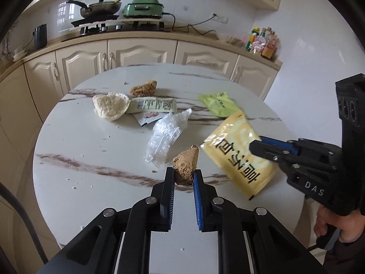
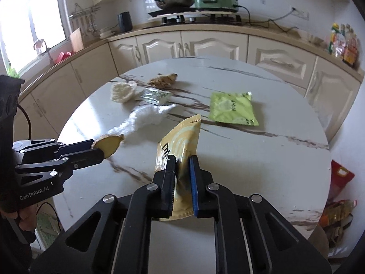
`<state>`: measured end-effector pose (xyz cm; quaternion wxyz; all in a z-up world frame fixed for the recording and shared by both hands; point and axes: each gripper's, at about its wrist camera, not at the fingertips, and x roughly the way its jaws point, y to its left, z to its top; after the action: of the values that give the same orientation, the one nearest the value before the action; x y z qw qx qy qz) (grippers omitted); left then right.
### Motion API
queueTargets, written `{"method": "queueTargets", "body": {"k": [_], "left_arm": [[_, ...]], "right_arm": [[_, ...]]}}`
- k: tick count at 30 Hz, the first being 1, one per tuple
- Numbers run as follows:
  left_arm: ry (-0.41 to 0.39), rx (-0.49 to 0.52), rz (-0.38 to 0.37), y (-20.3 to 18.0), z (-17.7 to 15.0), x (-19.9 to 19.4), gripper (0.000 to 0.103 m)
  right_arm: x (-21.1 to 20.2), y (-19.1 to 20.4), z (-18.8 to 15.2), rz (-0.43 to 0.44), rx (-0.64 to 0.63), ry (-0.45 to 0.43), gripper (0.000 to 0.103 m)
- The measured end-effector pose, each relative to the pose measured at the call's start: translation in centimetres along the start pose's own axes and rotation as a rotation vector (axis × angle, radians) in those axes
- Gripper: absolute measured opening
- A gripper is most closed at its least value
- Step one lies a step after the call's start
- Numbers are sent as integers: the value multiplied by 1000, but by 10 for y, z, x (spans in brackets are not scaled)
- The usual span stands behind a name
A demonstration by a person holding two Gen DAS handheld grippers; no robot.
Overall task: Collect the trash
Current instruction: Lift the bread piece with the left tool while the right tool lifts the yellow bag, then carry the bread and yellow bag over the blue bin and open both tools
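A brown, rough-crusted chunk of bread (image 1: 185,167) sits pinched between the pads of the left tongs (image 1: 184,178), clear of the round white marble-patterned surface (image 1: 95,182), while the right tongs (image 2: 182,159) are clamped on the lower edge of a glossy yellow foil snack packet (image 2: 180,141) that stands up from their grip. Both pieces of trash look light; the bread seems crumbly and likely to shed if squeezed harder, so a hold across its thick middle suits it, whereas the packet is thin, slick and floppy and is best taken by a sealed edge, as here

Still lying on the surface are a crumpled clear plastic wrapper (image 1: 165,134) just beyond the held bread, a pale half-round piece of bread (image 1: 110,106) touching a flat green-and-white printed sachet (image 1: 151,105), a torn white wrapper scrap (image 1: 148,117) beside them, a second brown bread lump (image 1: 143,88) further back, and a lime-green flat packet (image 2: 232,108) well apart to the right. The wrappers should slide easily and need a pinch at a raised fold

Behind runs a cream kitchen counter (image 1: 136,35) with a dark frying pan (image 1: 100,9) on the hob and a green electric cooker (image 1: 143,8) next to it. No bin shows in either view, so where the held trash goes cannot be told
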<state>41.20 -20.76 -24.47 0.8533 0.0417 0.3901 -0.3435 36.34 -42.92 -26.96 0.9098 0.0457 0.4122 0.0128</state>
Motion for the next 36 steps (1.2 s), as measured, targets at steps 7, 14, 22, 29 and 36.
{"method": "queueTargets", "body": {"k": [7, 14, 22, 29, 36], "left_arm": [[-38, -20, 3, 7, -6, -30, 12], [-143, -61, 24, 34, -9, -92, 12], [-235, -142, 144, 111, -45, -174, 12], [-185, -298, 278, 214, -110, -209, 12], [3, -476, 279, 303, -163, -144, 12]], "right_arm": [[-15, 25, 11, 20, -31, -29, 11], [-45, 69, 36, 38, -88, -117, 11], [-33, 186, 73, 167, -230, -154, 11], [39, 312, 74, 314, -364, -65, 11], [163, 388, 42, 347, -425, 143, 11]]}}
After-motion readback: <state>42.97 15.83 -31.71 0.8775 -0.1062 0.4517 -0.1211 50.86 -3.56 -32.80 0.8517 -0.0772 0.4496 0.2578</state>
